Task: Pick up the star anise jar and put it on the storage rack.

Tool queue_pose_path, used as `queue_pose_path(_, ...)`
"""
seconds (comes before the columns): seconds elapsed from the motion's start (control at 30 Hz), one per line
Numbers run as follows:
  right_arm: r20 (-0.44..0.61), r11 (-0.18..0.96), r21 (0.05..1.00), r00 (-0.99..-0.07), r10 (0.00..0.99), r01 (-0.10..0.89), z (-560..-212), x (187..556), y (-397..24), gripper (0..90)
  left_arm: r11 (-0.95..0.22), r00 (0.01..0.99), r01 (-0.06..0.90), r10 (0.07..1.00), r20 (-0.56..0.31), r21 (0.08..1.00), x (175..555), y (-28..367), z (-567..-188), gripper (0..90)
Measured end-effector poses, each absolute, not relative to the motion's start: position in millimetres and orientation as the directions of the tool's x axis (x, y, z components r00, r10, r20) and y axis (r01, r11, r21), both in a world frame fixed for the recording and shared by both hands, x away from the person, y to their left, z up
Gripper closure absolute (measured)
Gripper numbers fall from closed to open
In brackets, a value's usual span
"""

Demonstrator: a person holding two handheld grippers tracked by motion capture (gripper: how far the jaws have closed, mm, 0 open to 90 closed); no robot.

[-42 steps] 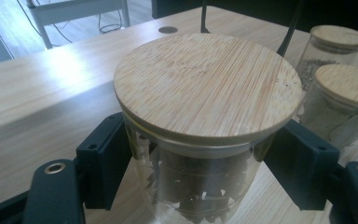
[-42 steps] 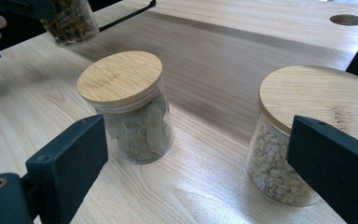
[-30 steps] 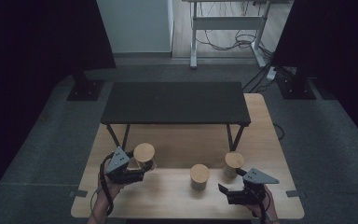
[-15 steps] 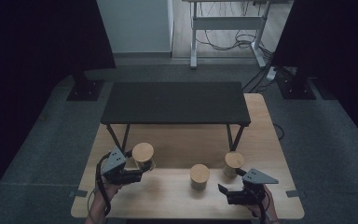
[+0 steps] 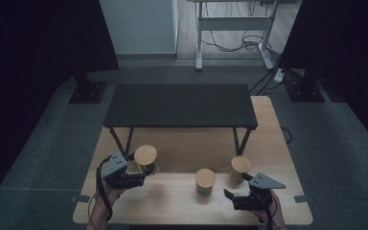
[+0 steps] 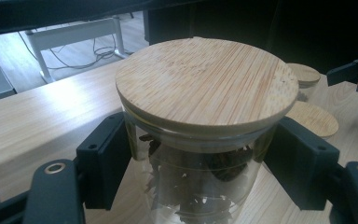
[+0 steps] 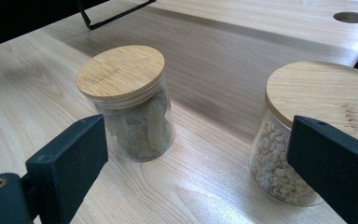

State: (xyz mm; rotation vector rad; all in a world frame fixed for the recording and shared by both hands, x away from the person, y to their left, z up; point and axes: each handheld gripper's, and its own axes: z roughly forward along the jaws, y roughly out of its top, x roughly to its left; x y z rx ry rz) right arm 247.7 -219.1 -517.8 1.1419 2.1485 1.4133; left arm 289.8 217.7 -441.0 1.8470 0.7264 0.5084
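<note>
Lower left of the high view: left claw (image 5: 141,173) pinches a bamboo-lidded glass jar of dark dried pieces (image 6: 200,140), apparently lifted off the surface (image 5: 182,201). Lower right: right claw (image 5: 227,196) spread, holding nothing. Beyond it, leaf jar (image 7: 128,102) and pebble jar (image 7: 307,135) stand untouched. Destination unclear; held jar's base cut off.

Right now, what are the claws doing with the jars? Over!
Left claw shut on glass jar of dark dried bits with round bamboo lid. Right claw open, holding nothing. Black shelf ahead.
</note>
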Motion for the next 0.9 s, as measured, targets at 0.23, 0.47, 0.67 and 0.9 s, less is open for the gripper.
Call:
queue_pose_path(0.23, 0.158, 0.179, 0.876, -0.619, 0.770, 0.447, -518.9, 249.0, -221.3, 4.6, -0.279, 0.727, 0.235, 0.686, 0.023, 0.931, 288.1, 218.5, -434.2, 25.8)
queue_pose_path(0.47, 0.162, 0.177, 0.875, -0.618, 0.769, 0.450, -519.6, 249.4, -220.9, 4.6, -0.273, 0.728, 0.235, 0.685, 0.017, 0.933, 289.2, 217.5, -431.3, 25.8)
queue_pose_path(0.67, 0.164, 0.175, 0.875, -0.615, 0.771, 0.452, -520.2, 249.8, -221.0, 4.6, -0.275, 0.731, 0.234, 0.683, 0.018, 0.933, 290.8, 215.7, -429.5, 25.8)
queue_pose_path(0.9, 0.164, 0.174, 0.875, -0.615, 0.771, 0.451, -519.8, 249.6, -220.9, 4.6, -0.277, 0.730, 0.235, 0.683, 0.019, 0.932, 293.3, 216.3, -426.6, 25.8)
